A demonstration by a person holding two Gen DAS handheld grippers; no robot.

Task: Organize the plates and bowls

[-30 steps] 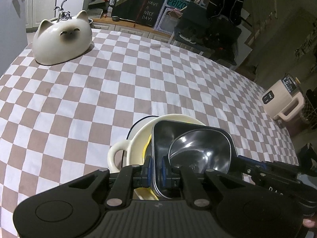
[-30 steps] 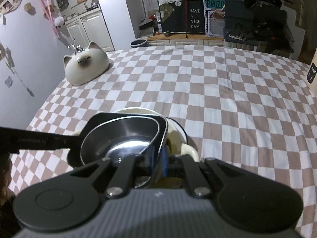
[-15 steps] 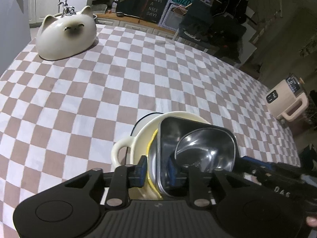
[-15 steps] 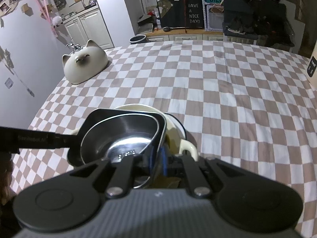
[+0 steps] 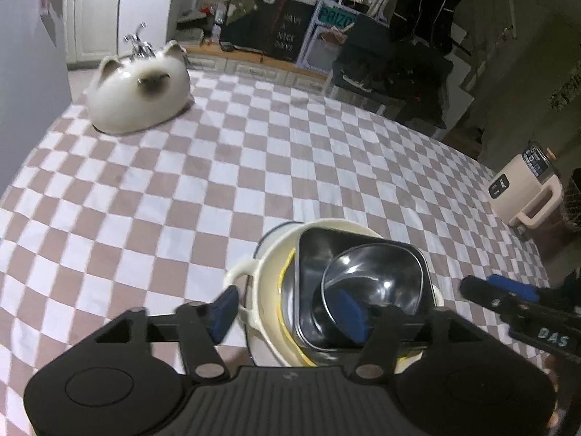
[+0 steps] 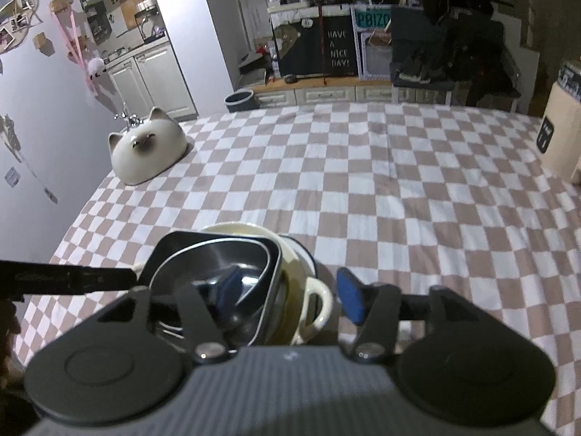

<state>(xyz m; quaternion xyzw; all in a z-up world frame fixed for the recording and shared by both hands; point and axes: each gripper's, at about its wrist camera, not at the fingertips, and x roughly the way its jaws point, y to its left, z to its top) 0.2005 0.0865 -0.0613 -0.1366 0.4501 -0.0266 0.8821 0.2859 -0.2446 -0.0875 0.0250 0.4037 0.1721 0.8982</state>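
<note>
Near the table's front edge stands a nested stack: a cream two-handled bowl (image 5: pixel 268 261), a black square bowl (image 5: pixel 312 254) in it, and a steel round bowl (image 5: pixel 374 276) on top. A yellow rim shows between the cream and black bowls. My left gripper (image 5: pixel 287 310) straddles the stack's left side with its jaws opening and its pads off the rims. My right gripper (image 6: pixel 290 296) straddles the right side, over the cream bowl's handle (image 6: pixel 319 305). Its jaws are opening too, and nothing is gripped. A white cat-shaped bowl (image 5: pixel 138 94) lies upside down at the far left corner.
A checkered cloth (image 5: pixel 218 189) covers the table. A beige appliance (image 5: pixel 526 192) stands past the right edge. Low cabinets, a chalkboard sign (image 6: pixel 337 51) and dark clutter line the far side. A wall runs along the left.
Both grippers were shut on the black square bowl's rim, one on each side. They have let go and spread, and both have drawn up and back a little. The stack stays put.
</note>
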